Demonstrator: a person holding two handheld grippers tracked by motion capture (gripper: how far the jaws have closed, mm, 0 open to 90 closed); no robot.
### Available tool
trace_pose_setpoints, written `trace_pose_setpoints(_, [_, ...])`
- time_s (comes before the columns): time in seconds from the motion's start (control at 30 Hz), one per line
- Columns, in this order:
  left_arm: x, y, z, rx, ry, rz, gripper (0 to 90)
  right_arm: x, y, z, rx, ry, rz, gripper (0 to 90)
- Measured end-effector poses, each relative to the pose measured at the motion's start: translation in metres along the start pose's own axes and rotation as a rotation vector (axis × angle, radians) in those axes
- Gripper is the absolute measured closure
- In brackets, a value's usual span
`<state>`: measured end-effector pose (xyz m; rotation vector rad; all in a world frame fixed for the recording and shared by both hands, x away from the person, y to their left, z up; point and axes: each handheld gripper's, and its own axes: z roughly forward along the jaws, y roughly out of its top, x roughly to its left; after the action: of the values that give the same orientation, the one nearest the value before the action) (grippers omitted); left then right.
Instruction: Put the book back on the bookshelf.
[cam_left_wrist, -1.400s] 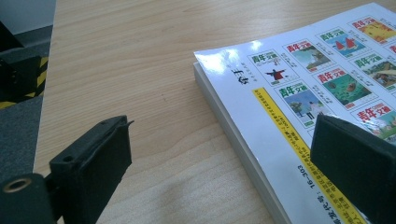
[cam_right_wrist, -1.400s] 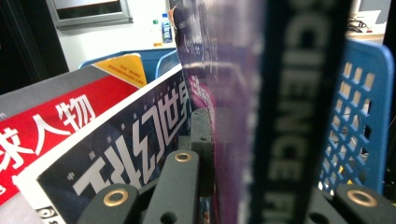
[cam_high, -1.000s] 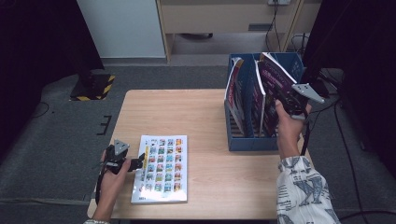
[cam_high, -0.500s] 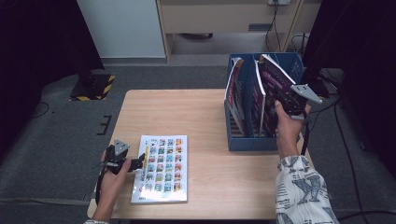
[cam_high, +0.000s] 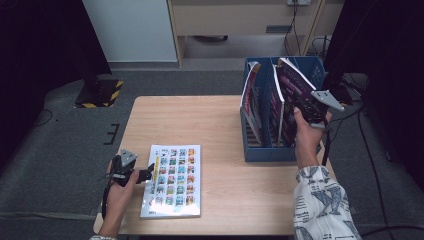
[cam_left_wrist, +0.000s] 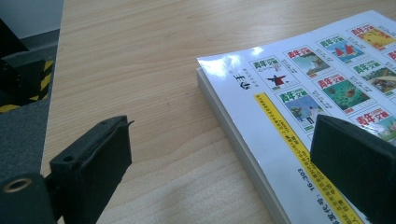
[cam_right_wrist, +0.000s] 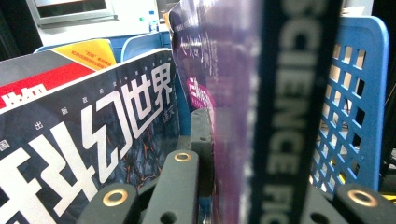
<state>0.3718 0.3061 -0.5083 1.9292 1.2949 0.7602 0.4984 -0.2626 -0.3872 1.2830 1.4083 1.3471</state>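
1. the right gripper (cam_high: 311, 111) is up at the blue file rack (cam_high: 280, 150) on the right side of the table (cam_high: 220, 125), its jaws clamped on the purple magazine (cam_high: 292, 85).
2. in the right gripper view the purple magazine (cam_right_wrist: 233, 93) stands on edge between the two black jaws, its dark spine close to the lens and blurred — the pads press on it from both sides.
3. from above, the purple magazine leans in the rack's right-hand compartment, its top tilted to the left and standing above the rack's rim.
4. another magazine with a dark cover and large white characters (cam_right_wrist: 84, 140) stands in the compartment just beside it; the rack's blue lattice wall (cam_right_wrist: 355, 93) rises on the other side.
5. the left gripper (cam_high: 145, 174) lies low at the near left corner of the table, its jaws spread wide with nothing between them.
6. a white booklet with rows of small coloured pictures (cam_high: 172, 180) lies flat on the table; in the left gripper view one jaw hangs over the booklet's (cam_left_wrist: 317, 93) near edge, the other over bare wood — whether either touches the booklet i cannot tell.
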Motion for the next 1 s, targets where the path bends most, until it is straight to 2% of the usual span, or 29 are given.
trace_pose_setpoints(0.33, [-0.001,0.0,0.0,0.007,-0.004,0.006,5.0,-0.001,-0.002,-0.001,-0.002,-0.006,0.003,83.5])
trace_pose_setpoints(0.7, [-0.002,0.0,0.001,0.012,-0.005,0.009,5.0,-0.004,-0.015,0.001,0.007,-0.004,0.02,83.5])
trace_pose_setpoints(1.0, [-0.002,0.0,0.002,0.013,-0.007,0.013,5.1,-0.006,-0.015,0.001,0.004,-0.009,0.017,83.6])
